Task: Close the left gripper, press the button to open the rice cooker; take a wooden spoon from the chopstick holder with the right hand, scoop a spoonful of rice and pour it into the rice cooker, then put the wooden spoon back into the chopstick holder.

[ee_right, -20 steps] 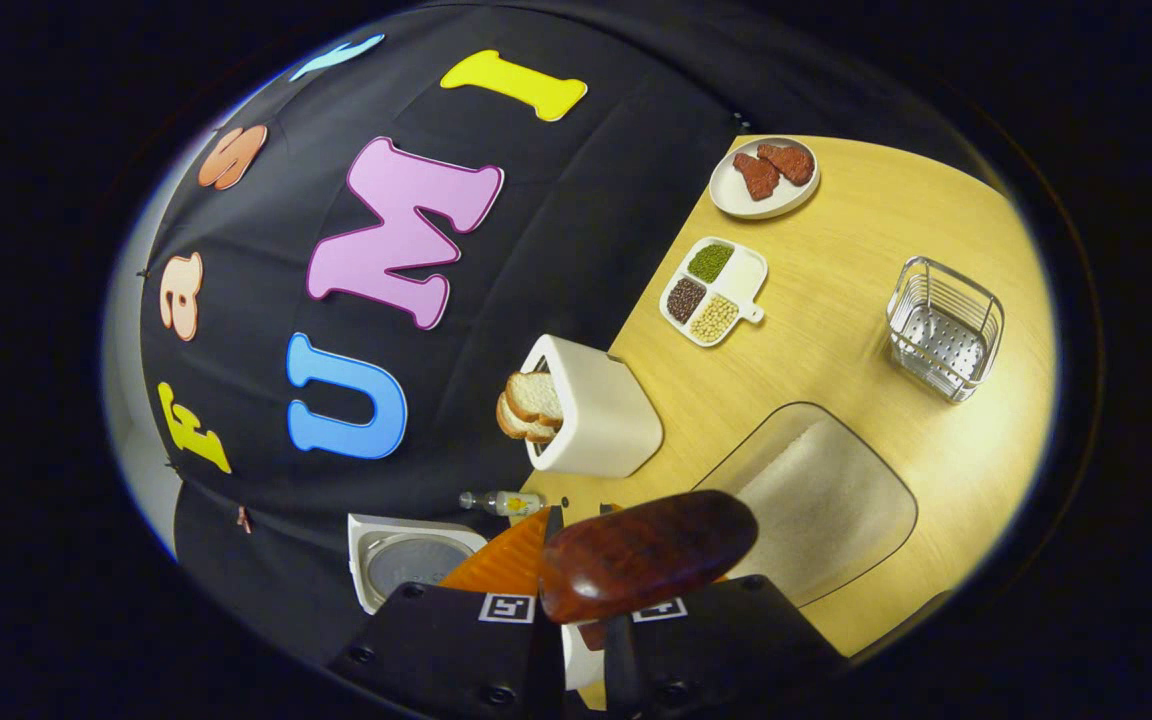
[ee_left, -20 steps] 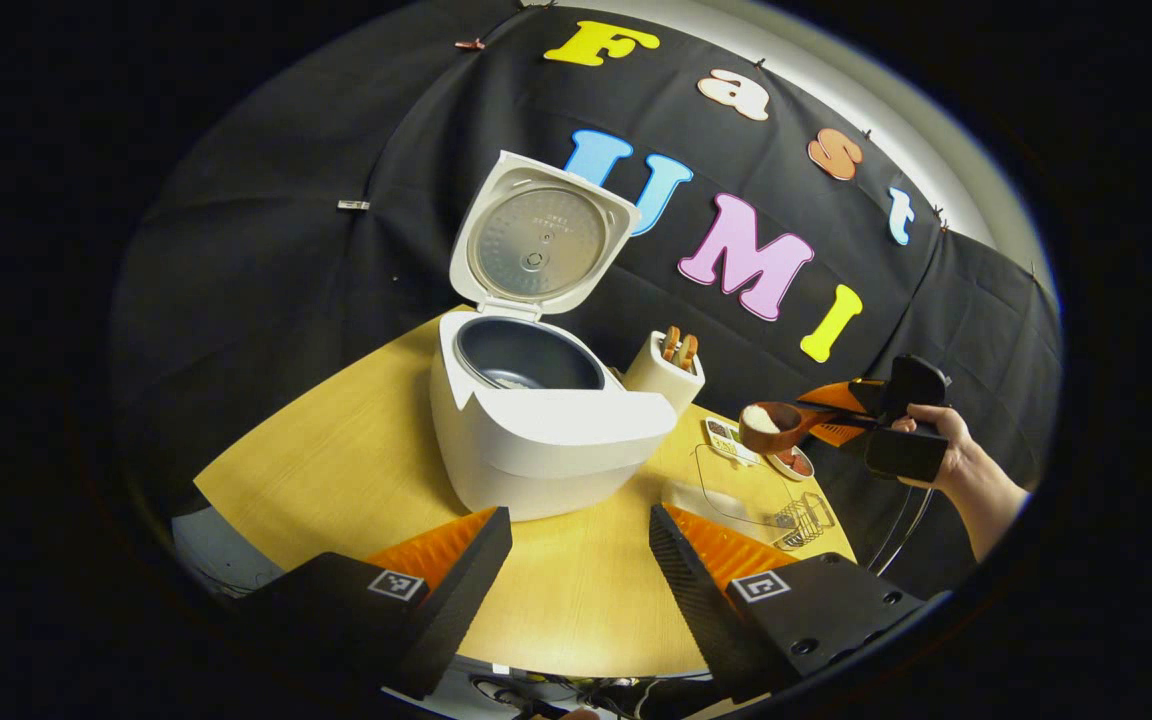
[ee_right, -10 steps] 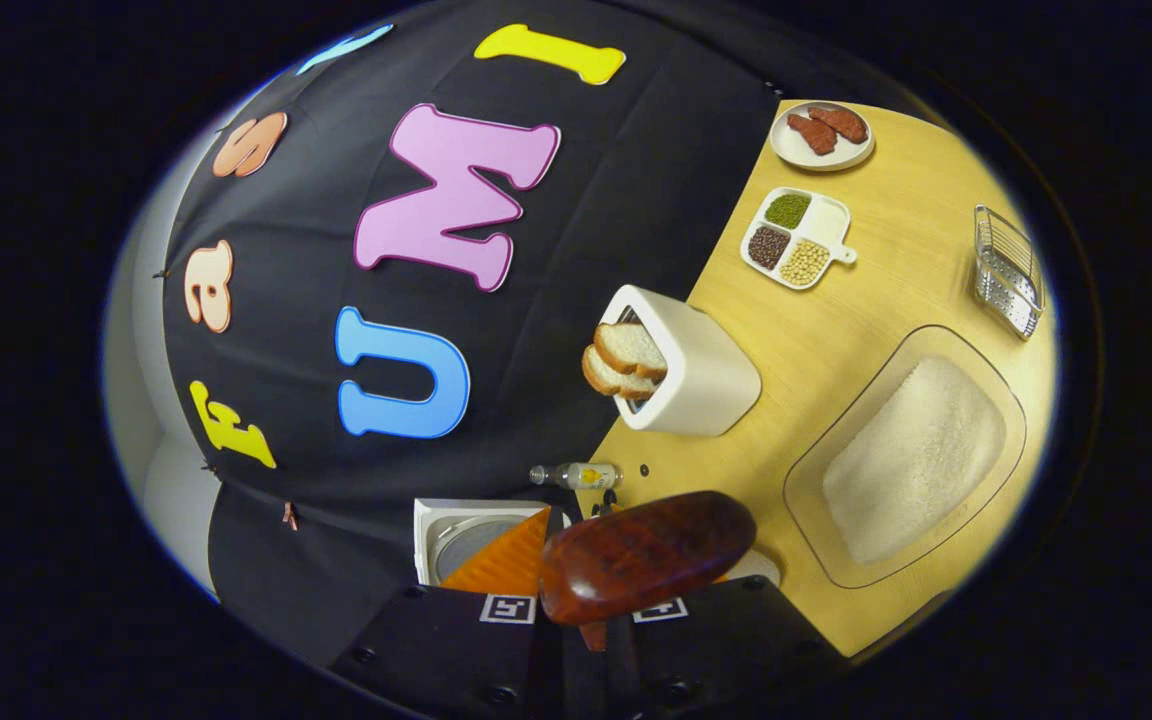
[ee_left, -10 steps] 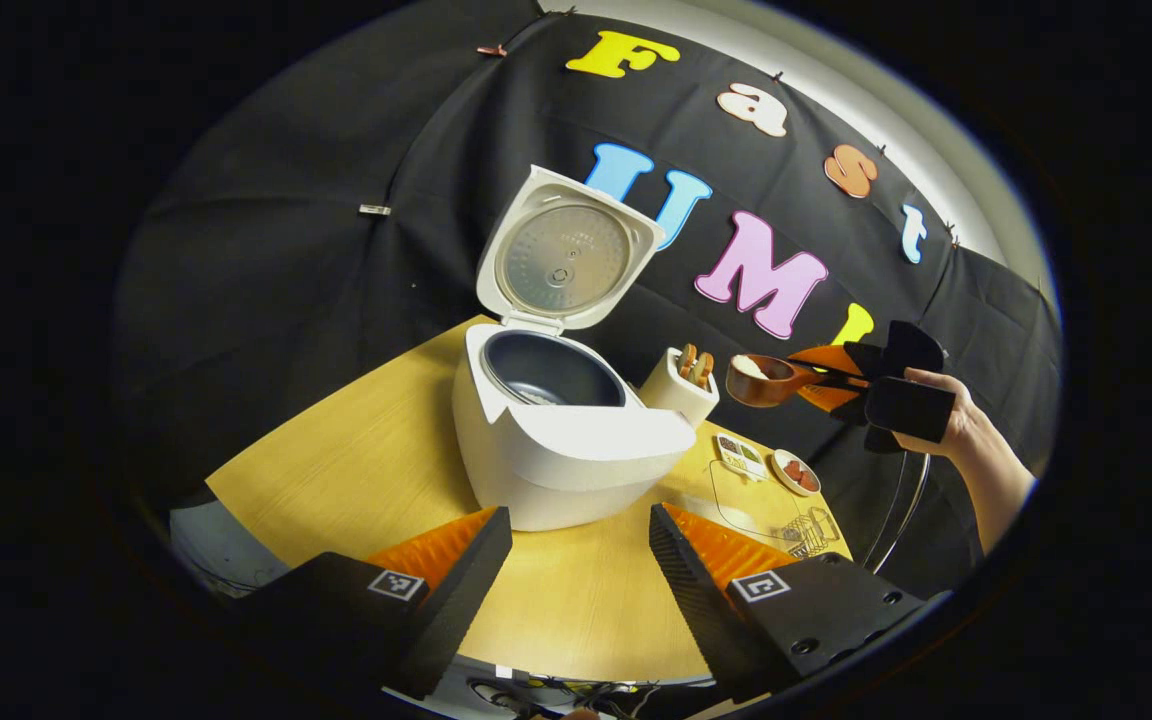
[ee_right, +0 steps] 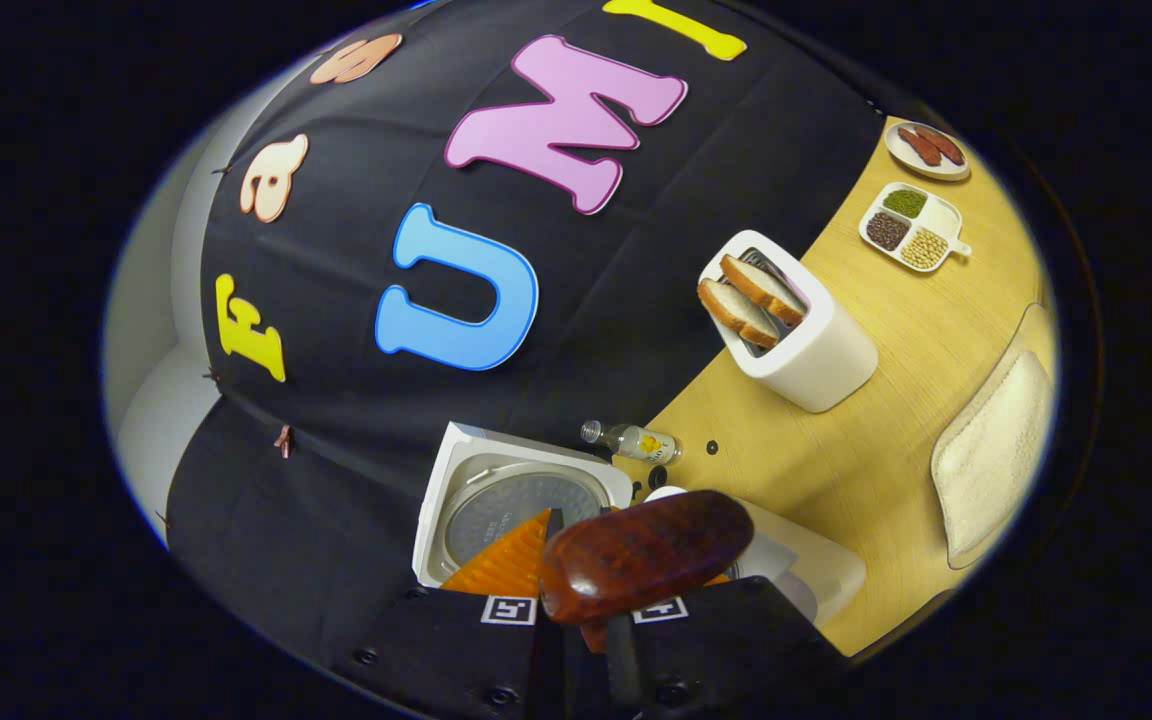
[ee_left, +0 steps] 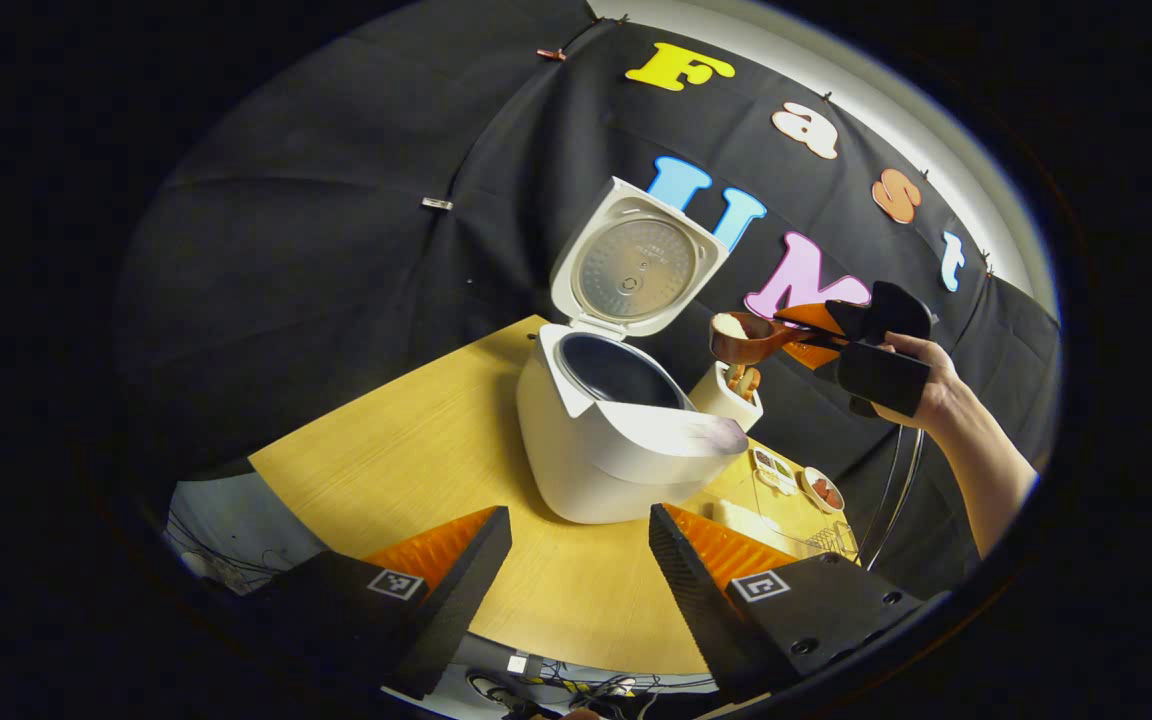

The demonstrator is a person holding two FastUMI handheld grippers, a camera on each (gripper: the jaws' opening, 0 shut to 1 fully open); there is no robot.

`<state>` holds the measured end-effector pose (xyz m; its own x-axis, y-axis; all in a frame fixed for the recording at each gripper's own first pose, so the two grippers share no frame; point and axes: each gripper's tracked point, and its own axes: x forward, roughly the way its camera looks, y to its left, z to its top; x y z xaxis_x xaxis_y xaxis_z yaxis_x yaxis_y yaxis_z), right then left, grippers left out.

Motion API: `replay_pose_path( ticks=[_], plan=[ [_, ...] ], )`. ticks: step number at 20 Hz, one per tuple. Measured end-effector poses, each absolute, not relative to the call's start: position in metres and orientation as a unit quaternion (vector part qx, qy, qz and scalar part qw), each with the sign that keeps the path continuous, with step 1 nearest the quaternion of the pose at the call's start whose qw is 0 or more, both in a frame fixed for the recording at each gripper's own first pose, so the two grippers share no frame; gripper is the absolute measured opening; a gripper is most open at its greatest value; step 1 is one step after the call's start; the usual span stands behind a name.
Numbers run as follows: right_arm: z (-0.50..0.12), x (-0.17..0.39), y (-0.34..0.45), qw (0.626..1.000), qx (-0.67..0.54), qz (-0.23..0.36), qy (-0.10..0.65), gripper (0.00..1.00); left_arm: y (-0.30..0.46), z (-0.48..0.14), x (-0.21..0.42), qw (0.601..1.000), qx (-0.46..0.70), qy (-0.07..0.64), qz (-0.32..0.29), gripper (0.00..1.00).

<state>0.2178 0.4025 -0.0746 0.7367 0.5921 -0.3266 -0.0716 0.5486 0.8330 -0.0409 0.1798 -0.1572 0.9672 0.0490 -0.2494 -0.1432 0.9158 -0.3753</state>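
Observation:
The white rice cooker [ee_left: 626, 440] stands on the wooden table [ee_left: 406, 460] with its lid [ee_left: 636, 265] raised and the dark inner pot exposed. My left gripper [ee_left: 576, 560] hangs open in front of the cooker, holding nothing. A hand holds my right gripper [ee_left: 871, 345] to the right of the lid, shut on the handle of the wooden spoon [ee_left: 744, 337]. The spoon carries white rice and hovers just right of the pot's opening. In the right gripper view the spoon's bowl [ee_right: 646, 565] shows from below, above the cooker lid [ee_right: 521, 505], with my right gripper [ee_right: 586, 625] shut.
A white holder with bread slices [ee_right: 796, 335] stands beside the cooker. A small bottle [ee_right: 631, 440] lies near the wall. A clear tray of rice [ee_right: 996, 450], a sectioned bean dish [ee_right: 911, 225] and a plate of meat [ee_right: 926, 150] lie further right. A wire basket [ee_left: 831, 540] sits near the table edge.
The right gripper has lifted the loaded spoon from over the rice tray and carried it left, close to the open cooker. The left gripper's view has swung left; it stays open.

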Motion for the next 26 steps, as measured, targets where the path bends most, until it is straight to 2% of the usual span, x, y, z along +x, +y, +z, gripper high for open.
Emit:
replay_pose_path(
  ticks=[7,12,18,19,20,21,22,23,24,26],
  plan=[
    [-0.096,0.225,0.453,0.896,0.271,0.247,0.250,0.14,0.193,-0.165,-0.052,0.971,-0.194,0.122,0.061,0.96],
    [-0.110,0.223,0.478,0.921,0.145,0.291,0.213,0.14,0.197,-0.171,-0.050,0.972,-0.184,0.133,0.061,0.96],
    [-0.129,0.205,0.505,0.915,0.025,0.357,0.184,0.14,0.194,-0.174,-0.046,0.973,-0.175,0.139,0.057,0.96],
    [-0.131,0.203,0.509,0.914,0.012,0.365,0.179,0.19,0.193,-0.173,-0.046,0.973,-0.176,0.139,0.057,0.96],
    [-0.131,0.200,0.512,0.911,-0.005,0.374,0.172,0.14,0.192,-0.174,-0.045,0.973,-0.177,0.138,0.055,0.96],
    [-0.131,0.195,0.518,0.908,-0.024,0.387,0.160,0.19,0.191,-0.174,-0.045,0.973,-0.178,0.137,0.054,0.96],
    [-0.129,0.188,0.524,0.901,-0.043,0.406,0.148,0.14,0.189,-0.175,-0.045,0.973,-0.176,0.139,0.054,0.96],
    [-0.129,0.179,0.529,0.893,-0.058,0.425,0.137,0.14,0.188,-0.176,-0.045,0.974,-0.169,0.140,0.053,0.96],
    [-0.129,0.171,0.534,0.885,-0.070,0.442,0.127,0.19,0.186,-0.175,-0.044,0.976,-0.160,0.140,0.053,0.96],
    [-0.131,0.164,0.539,0.875,-0.096,0.460,0.112,0.19,0.182,-0.171,-0.038,0.977,-0.154,0.139,0.050,0.96]
  ],
)
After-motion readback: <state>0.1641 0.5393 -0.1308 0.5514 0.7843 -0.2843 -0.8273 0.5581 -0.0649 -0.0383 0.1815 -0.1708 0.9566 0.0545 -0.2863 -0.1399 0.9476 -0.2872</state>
